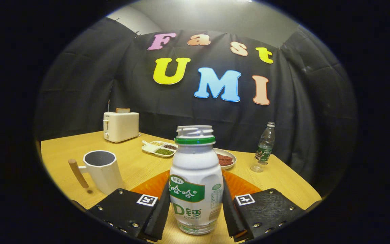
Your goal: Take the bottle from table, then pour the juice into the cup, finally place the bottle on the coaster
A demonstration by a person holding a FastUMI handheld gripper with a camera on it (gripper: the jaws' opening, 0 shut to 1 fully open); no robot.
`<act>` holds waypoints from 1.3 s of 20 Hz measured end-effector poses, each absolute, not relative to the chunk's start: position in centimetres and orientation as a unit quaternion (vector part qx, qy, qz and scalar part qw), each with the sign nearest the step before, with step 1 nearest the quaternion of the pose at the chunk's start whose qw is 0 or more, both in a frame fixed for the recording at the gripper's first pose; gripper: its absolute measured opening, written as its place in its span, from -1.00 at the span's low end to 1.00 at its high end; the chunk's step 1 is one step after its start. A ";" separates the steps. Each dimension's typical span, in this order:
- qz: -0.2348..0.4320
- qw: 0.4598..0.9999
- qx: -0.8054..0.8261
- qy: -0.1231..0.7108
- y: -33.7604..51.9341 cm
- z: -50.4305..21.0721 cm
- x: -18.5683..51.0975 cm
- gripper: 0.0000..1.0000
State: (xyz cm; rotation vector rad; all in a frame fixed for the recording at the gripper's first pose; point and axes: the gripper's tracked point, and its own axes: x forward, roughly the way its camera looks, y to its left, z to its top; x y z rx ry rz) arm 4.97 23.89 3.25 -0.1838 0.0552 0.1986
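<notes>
1. Bottle (195,179) – white, green-collared, upright on the table (134,162), clasped between the two fingers of the gripper (195,206), both pads pressing its sides.
2. Coaster (239,184) – orange, just behind the bottle.
3. Cup (101,169) – white, wooden-handled, left of the fingers.
4. Beyond: toaster (121,126), sectioned dish (158,148), plate (225,158), clear water bottle (265,144).

The bottle (196,179) looks like smooth white plastic with a glossy printed label. The tongs (195,210) wear matt black, rough-textured pads (163,211). The surface (130,166) is pale, satin wood grain. The cup (102,171) seems matt white, perhaps ceramic, with a wooden handle. The coaster (151,186) shines orange.
</notes>
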 end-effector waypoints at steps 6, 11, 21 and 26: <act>0.122 0.977 -0.169 0.039 25.5 3.2 5.2 0.38; 0.123 0.959 -0.252 0.034 26.1 3.1 5.5 0.37; 0.137 0.930 -0.340 0.039 27.7 2.4 6.2 0.38; 0.141 0.916 -0.374 0.034 28.2 2.2 6.4 0.38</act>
